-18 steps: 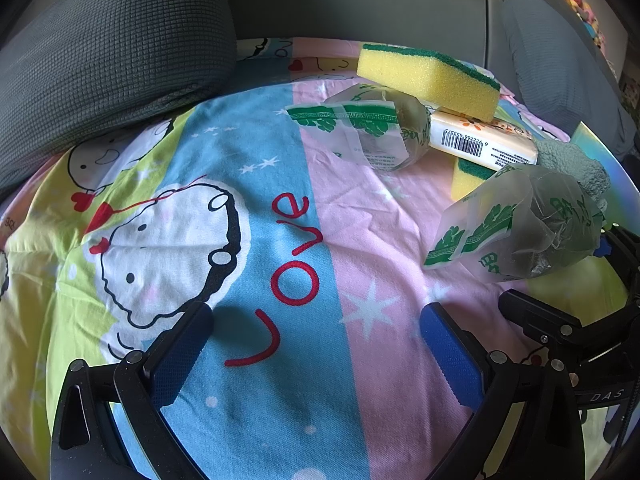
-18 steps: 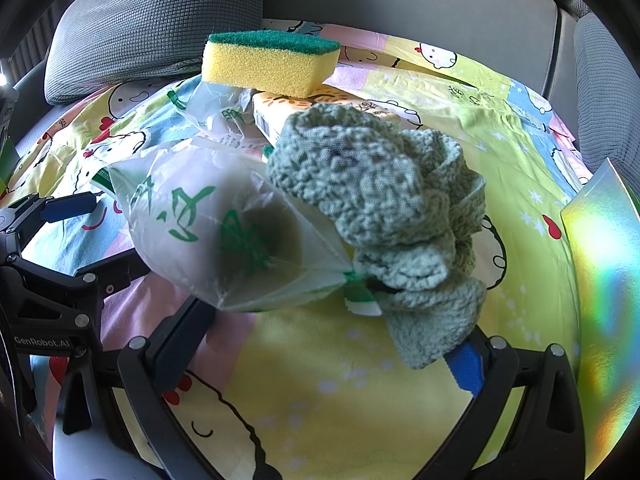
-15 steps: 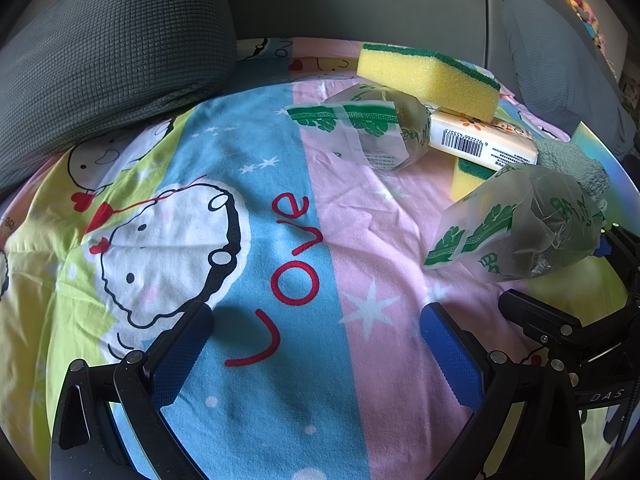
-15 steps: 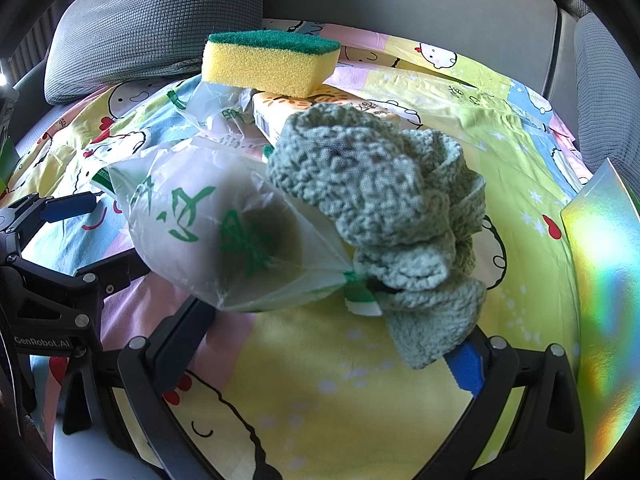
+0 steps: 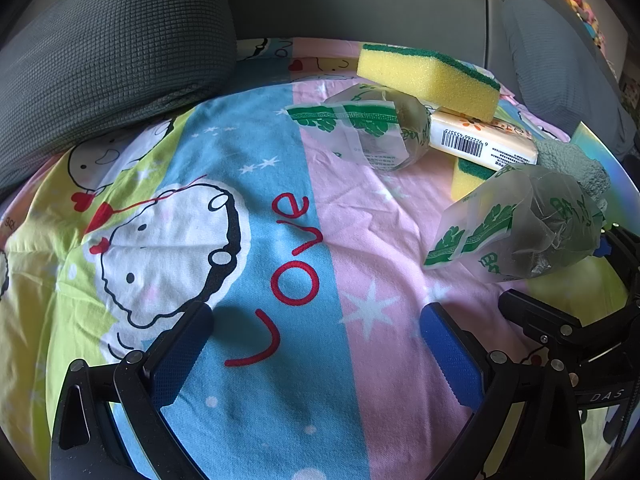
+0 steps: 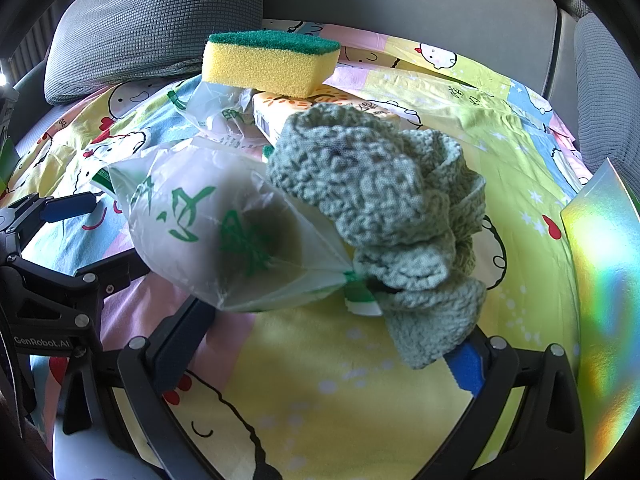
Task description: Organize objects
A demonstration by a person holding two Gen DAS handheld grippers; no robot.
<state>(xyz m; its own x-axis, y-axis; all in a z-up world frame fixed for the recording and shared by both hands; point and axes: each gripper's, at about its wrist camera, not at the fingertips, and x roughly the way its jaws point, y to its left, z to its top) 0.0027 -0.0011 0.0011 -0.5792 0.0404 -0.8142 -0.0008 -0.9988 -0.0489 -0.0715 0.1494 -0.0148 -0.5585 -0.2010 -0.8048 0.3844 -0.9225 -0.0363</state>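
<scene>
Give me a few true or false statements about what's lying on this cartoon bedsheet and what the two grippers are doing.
1. The yellow sponge with the green scouring top rests on the barcoded cream packet. True.
2. The left gripper is clamped on a plastic bag. False: it is open over bare cartoon-print sheet.
3. The crumpled green knitted cloth touches the translucent green-printed plastic bag. True.
4. The right gripper is shut. False: it is open, holding nothing.
5. Only one sponge is visible. False: a second yellow sponge sits under the packet.

Grey sofa (image 5: 360,8), grey cushion (image 5: 100,52), sunlit cartoon-print sheet (image 5: 256,208).
</scene>
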